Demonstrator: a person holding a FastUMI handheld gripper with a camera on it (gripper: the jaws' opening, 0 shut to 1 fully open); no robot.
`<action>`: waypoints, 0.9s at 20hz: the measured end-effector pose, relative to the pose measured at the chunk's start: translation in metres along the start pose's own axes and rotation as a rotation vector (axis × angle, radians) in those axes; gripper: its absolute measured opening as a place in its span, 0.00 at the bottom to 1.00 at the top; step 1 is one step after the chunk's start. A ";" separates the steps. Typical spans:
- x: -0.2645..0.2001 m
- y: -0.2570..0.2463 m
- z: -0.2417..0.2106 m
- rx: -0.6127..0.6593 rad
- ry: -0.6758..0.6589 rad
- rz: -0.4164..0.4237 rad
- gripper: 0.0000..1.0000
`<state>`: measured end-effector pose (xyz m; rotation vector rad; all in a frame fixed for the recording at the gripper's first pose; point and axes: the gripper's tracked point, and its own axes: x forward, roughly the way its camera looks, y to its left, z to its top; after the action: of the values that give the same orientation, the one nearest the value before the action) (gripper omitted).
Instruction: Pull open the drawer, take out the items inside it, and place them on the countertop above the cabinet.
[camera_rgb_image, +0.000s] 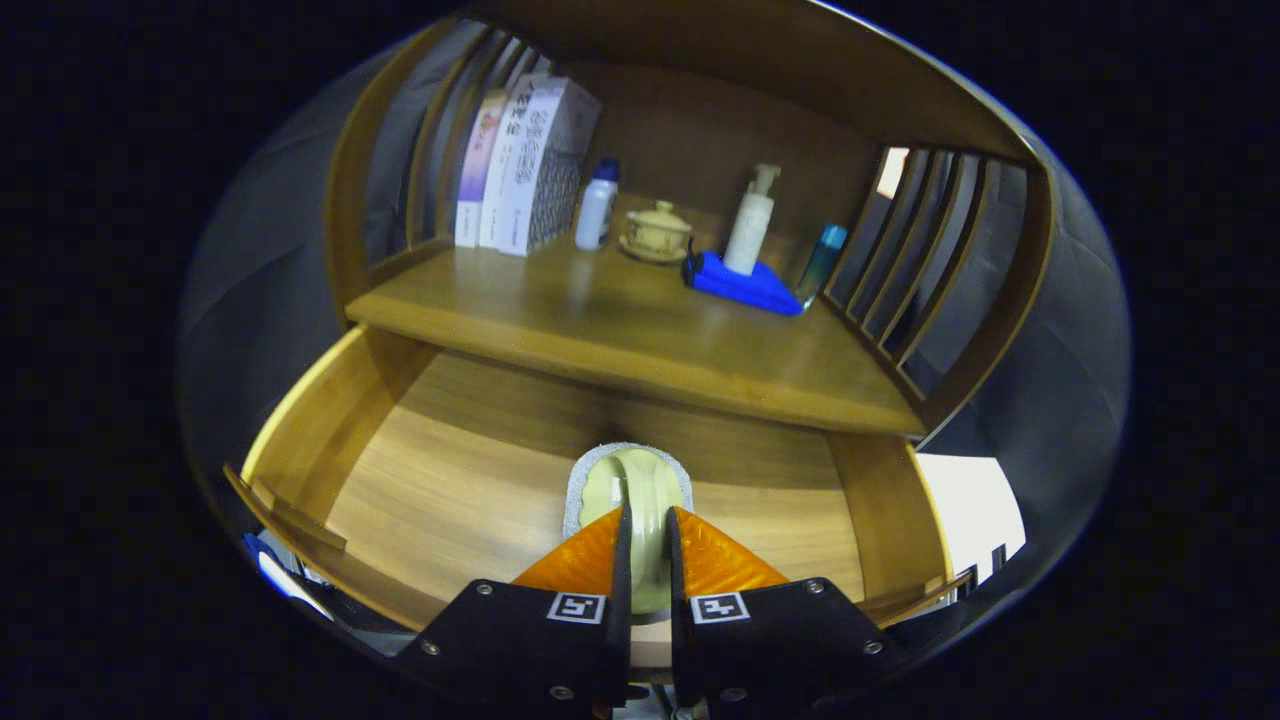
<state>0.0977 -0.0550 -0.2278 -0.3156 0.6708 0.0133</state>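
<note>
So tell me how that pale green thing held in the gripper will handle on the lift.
The pale green item looks like a stiff, glossy handle, so it may slip in the gripper, whose fingers pinch it narrowly. Its grey base looks flat, so it should sit steady on the countertop.

Boxes (520, 165), bottles (597, 205), lidded cup (658, 230)

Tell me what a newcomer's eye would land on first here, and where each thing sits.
First, the pale green brush pinched between the gripper's closed fingers, over the open drawer's bare wooden floor. Next, on the countertop beyond, the bright blue folded item with a white pump bottle just behind it. The boxes stand upright at the far left.
</note>
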 end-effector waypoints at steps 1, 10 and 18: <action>-0.009 -0.005 0.015 -0.003 -0.034 -0.011 0.17; -0.005 -0.044 0.124 0.020 -0.309 -0.035 0.17; 0.049 -0.057 0.152 0.087 -0.380 -0.019 0.17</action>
<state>0.2352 -0.0690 -0.1295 -0.2270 0.2901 0.0249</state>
